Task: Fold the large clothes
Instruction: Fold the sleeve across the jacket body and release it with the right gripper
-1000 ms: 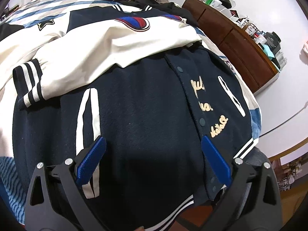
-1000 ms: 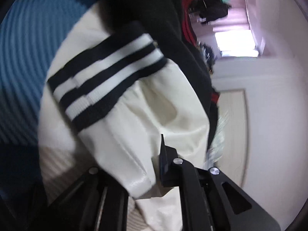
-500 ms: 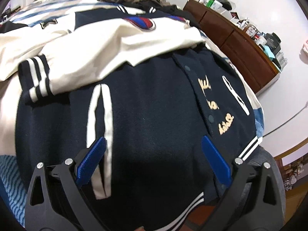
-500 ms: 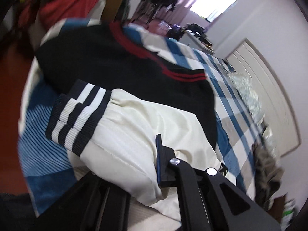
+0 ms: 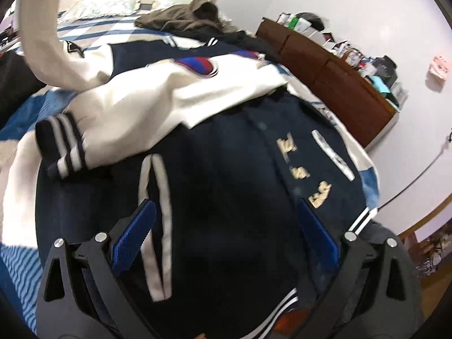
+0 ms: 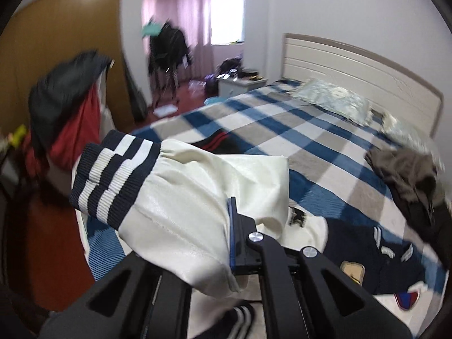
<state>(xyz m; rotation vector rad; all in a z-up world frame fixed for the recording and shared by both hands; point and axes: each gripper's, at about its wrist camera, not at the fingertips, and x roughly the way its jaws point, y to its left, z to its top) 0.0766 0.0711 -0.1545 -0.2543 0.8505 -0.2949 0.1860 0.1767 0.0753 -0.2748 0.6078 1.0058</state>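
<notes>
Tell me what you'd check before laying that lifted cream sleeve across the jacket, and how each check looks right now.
1. Right gripper clamped on the cream sleeve: ok.
2. Striped cuff free past the fingers, not pinched: ok.
3. Left gripper open over the navy jacket front, holding nothing: ok.
4. Other sleeve already folded across the chest: ok.
5. Jacket front smooth under the landing spot: cannot tell, picture blurred.
6. Brown clothes pile apart from the jacket: cannot tell.
</notes>
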